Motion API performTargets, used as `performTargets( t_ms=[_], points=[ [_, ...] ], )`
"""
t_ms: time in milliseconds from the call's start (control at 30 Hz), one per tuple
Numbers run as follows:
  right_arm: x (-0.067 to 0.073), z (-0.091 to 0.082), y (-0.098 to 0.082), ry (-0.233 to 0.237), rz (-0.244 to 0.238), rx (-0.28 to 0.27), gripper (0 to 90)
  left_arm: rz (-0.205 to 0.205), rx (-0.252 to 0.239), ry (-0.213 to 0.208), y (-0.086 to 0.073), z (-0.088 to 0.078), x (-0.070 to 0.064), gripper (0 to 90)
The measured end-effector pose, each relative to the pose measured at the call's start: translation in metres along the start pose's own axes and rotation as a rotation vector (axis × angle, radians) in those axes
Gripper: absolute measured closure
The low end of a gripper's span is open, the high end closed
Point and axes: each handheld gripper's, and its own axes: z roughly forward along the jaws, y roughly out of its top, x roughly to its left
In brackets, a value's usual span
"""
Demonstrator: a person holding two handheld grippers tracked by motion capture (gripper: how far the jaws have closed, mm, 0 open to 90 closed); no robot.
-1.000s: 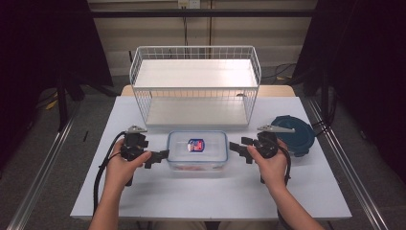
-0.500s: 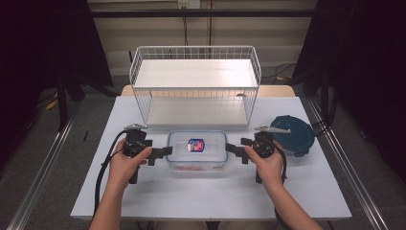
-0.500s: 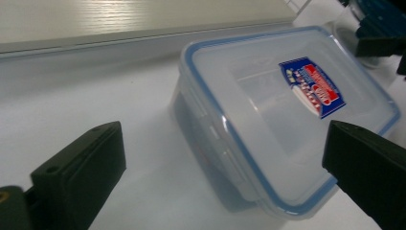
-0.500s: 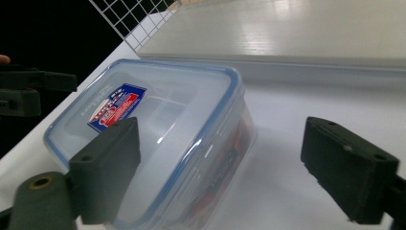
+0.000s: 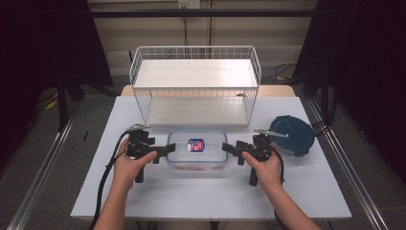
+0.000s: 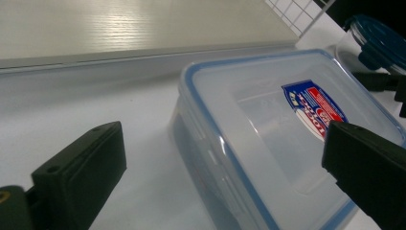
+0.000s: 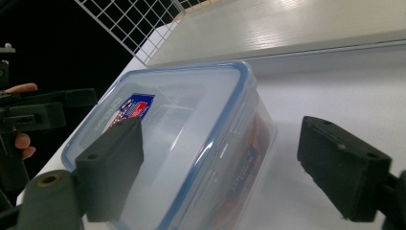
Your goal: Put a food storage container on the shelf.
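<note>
A clear rectangular food box [image 5: 197, 149] with a blue-rimmed lid and a red and blue sticker lies at the table's middle. My left gripper [image 5: 165, 151] points at its left end, and my right gripper [image 5: 227, 147] points at its right end. In the left gripper view the left gripper [image 6: 220, 167] stands open, with the box's corner [image 6: 249, 124] between the wide jaws and untouched. In the right gripper view the right gripper [image 7: 227, 167] is open too. Its jaws have just been closing, one above the lid and one beside the box's wall [image 7: 191, 124], without pressing on it.
A white wire basket shelf [image 5: 196, 86] stands just behind the box. A round container with a dark blue lid [image 5: 292, 135] sits to the right of my right hand. The white table [image 5: 306, 191] has free room along its front edge.
Both hands have stayed at the ends of the box, and the box has not moved.
</note>
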Motion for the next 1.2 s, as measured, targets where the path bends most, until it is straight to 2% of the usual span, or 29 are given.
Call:
performTargets(
  t_ms=[67,100,167,233,333,367,400,467,567,667,733,833,900,967,1067,1133,1167,1200],
  points=[
    [0.000,0.001,-0.001,0.000,0.010,0.005,23.6,-0.026,-0.023,-0.006,-0.001,-0.001,0.000,3.8],
    [0.000,0.001,-0.001,0.007,0.025,0.006,23.8,-0.025,-0.026,-0.008,-0.002,-0.001,0.001,5.5],
    [0.000,0.003,-0.002,0.012,0.042,0.020,27.0,-0.061,-0.028,-0.023,-0.003,0.001,0.001,8.1],
    [0.000,0.004,-0.003,0.013,0.051,0.030,29.8,-0.052,-0.010,-0.031,-0.005,0.002,0.003,11.5],
    [0.000,0.005,-0.004,0.013,0.073,0.034,33.9,-0.075,-0.024,-0.054,-0.007,0.003,0.003,18.8],
    [0.000,0.005,-0.005,0.024,0.087,0.041,34.4,-0.071,-0.015,-0.054,-0.007,0.003,0.004,19.3],
    [-0.001,0.006,-0.005,0.029,0.102,0.039,34.5,-0.083,-0.016,-0.060,-0.008,0.005,0.005,19.9],
    [-0.003,0.006,-0.006,0.022,0.106,0.049,38.1,-0.099,0.002,-0.072,-0.009,0.008,0.005,21.7],
    [-0.006,0.006,-0.007,0.032,0.134,0.046,39.1,-0.103,0.043,-0.098,-0.010,0.010,0.007,24.2],
    [-0.006,0.004,-0.006,0.017,0.132,0.049,39.7,-0.114,0.031,-0.093,-0.011,0.012,0.007,26.3],
    [-0.006,0.003,-0.006,0.009,0.137,0.045,40.1,-0.124,0.022,-0.081,-0.011,0.012,0.009,26.5],
    [-0.006,0.003,-0.008,0.012,0.132,0.031,41.8,-0.141,0.011,-0.091,-0.011,0.013,0.011,27.3],
    [-0.005,0.003,-0.008,0.016,0.165,0.045,40.9,-0.149,0.014,-0.089,-0.012,0.013,0.012,27.2],
    [-0.006,0.004,-0.008,0.014,0.155,0.042,41.0,-0.162,0.013,-0.099,-0.013,0.015,0.012,27.6],
    [-0.005,0.006,-0.010,0.027,0.170,0.039,41.1,-0.181,0.039,-0.123,-0.013,0.015,0.013,28.0],
    [-0.004,0.008,-0.011,0.038,0.170,0.037,40.9,-0.214,0.052,-0.153,-0.014,0.018,0.012,27.0],
    [-0.003,0.009,-0.011,0.041,0.173,0.035,40.9,-0.217,0.070,-0.163,-0.015,0.019,0.013,26.5],
    [-0.003,0.009,-0.011,0.041,0.178,0.034,41.0,-0.250,0.075,-0.175,-0.016,0.020,0.012,25.2]
  ],
)
